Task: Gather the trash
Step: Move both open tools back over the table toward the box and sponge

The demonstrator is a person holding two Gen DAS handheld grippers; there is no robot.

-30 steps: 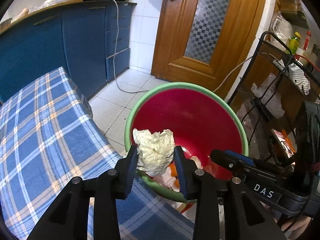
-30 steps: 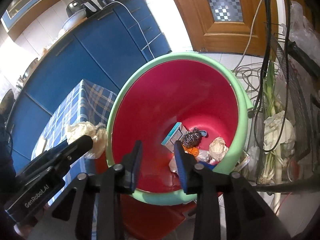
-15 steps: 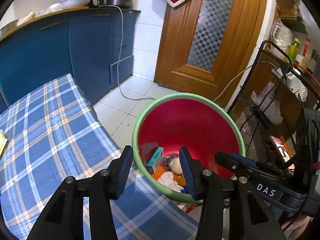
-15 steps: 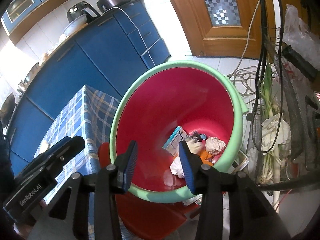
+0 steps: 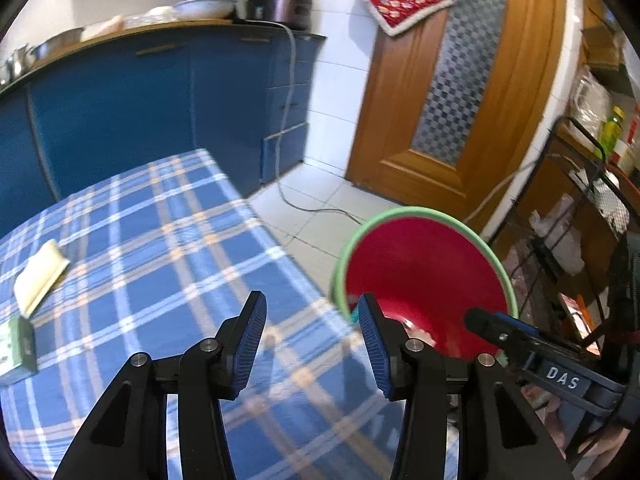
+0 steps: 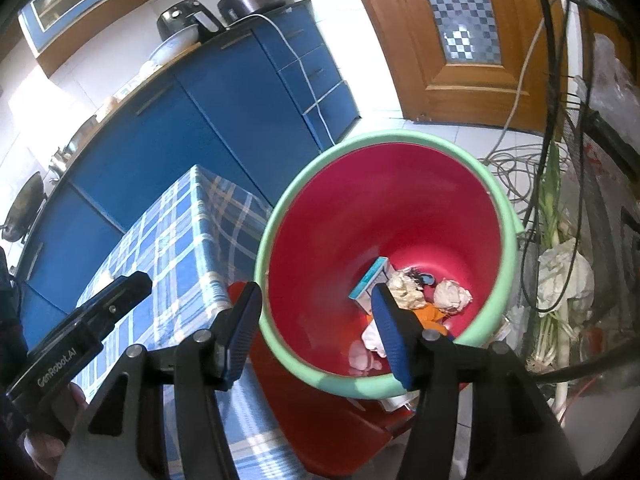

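A red bin with a green rim (image 5: 424, 264) (image 6: 384, 216) stands beside the blue plaid table (image 5: 160, 248) (image 6: 176, 240). Crumpled paper (image 6: 406, 292), a second paper ball (image 6: 452, 296), a small teal-and-white box (image 6: 370, 284) and orange scraps lie in its bottom. My left gripper (image 5: 312, 344) is open and empty over the table's right edge. My right gripper (image 6: 316, 332) is open and empty at the bin's near rim. A folded cream paper (image 5: 40, 276) and a green box (image 5: 16, 344) lie on the table at the left.
Blue kitchen cabinets (image 5: 120, 112) stand behind the table, with a white cord hanging down. A wooden door (image 5: 452, 100) is at the back right. A black wire rack (image 5: 584, 216) and tangled cables (image 6: 520, 168) stand right of the bin.
My left gripper opened and dropped the crumpled paper into the bin, then swung left over the table. My right gripper opened wider and pulled back from the bin.
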